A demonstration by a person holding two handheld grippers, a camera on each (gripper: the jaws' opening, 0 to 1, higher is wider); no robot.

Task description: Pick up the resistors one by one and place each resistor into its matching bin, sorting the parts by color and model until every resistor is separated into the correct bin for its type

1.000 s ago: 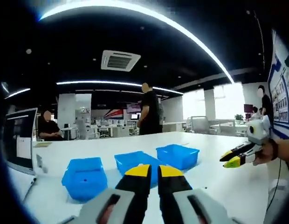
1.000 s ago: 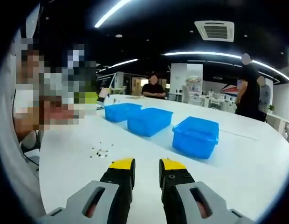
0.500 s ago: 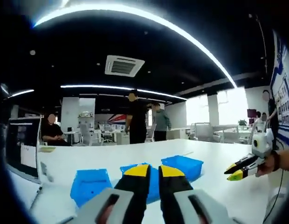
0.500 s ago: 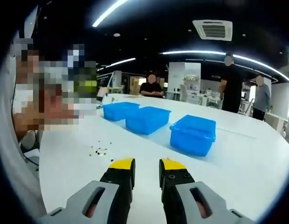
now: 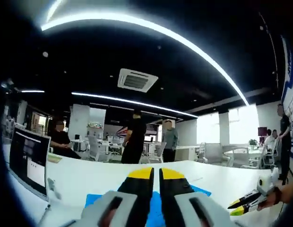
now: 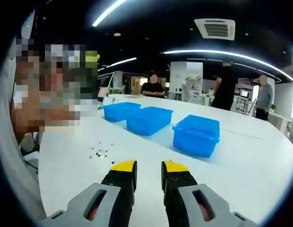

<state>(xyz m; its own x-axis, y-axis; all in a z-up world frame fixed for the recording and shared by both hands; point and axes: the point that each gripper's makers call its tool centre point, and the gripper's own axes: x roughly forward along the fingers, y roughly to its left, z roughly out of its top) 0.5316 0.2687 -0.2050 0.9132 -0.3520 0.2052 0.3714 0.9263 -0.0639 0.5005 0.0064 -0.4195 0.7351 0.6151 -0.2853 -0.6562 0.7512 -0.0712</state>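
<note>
I can't read any text from here. The laptop screen (image 5: 29, 161) near the table's (image 5: 90, 178) left edge shows only pale blurred blocks, and the blue-and-white wall board (image 5: 290, 75) at the right is too smeared to make out.

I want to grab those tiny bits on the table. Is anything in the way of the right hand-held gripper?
Nothing visible blocks it. In the right gripper view, the resistors lie loose on the white table, ahead and to the left of the right hand-held gripper, with only bare tabletop between them. The blue bins sit farther back.
</note>
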